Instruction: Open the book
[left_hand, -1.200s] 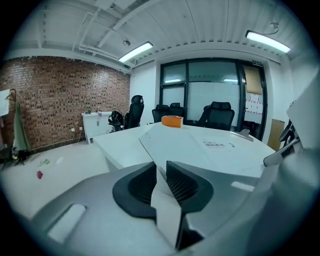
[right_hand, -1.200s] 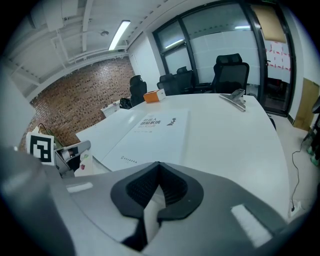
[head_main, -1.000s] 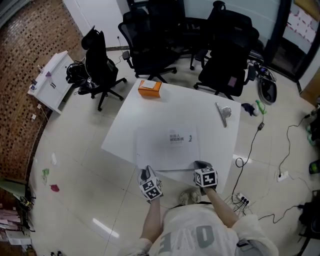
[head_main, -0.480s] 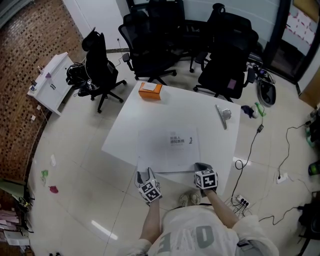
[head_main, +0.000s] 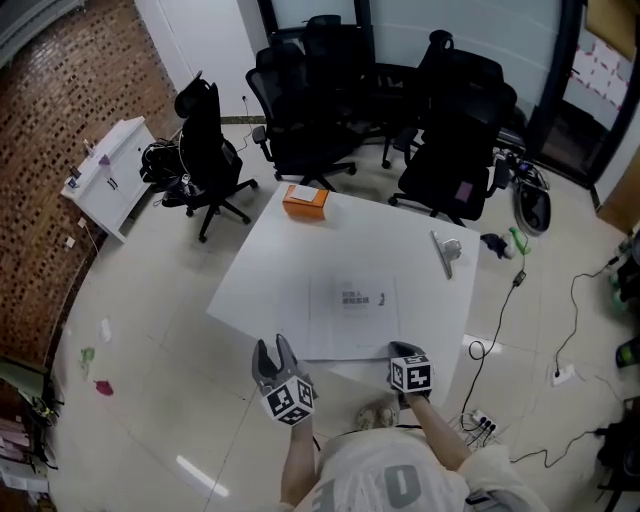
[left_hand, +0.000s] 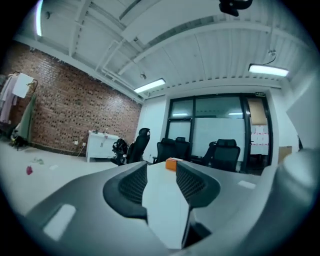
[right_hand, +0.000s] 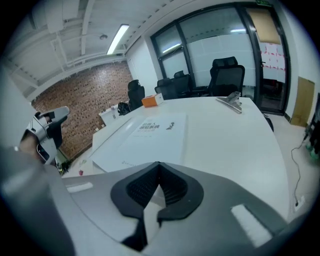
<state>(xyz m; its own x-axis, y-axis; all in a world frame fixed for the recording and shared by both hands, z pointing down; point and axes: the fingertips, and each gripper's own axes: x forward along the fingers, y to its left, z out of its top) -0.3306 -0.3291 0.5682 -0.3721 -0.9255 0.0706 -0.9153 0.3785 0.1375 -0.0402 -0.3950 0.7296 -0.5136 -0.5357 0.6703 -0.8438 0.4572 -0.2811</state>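
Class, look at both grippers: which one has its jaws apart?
The left gripper: its jaws, just opened and easing in slightly, stand apart with nothing between them. The right gripper has its jaws shut together.

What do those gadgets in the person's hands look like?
Both are grey plastic tools. The left gripper and the right gripper each end in two curved jaws lined with black ribbed pads. Each carries a white cube printed with black square markers. No cables show. The person wears a pale shirt with large grey letters.

Office: black swivel chairs (head_main: 300, 110), white table (head_main: 380, 230), glass partition (head_main: 400, 20).
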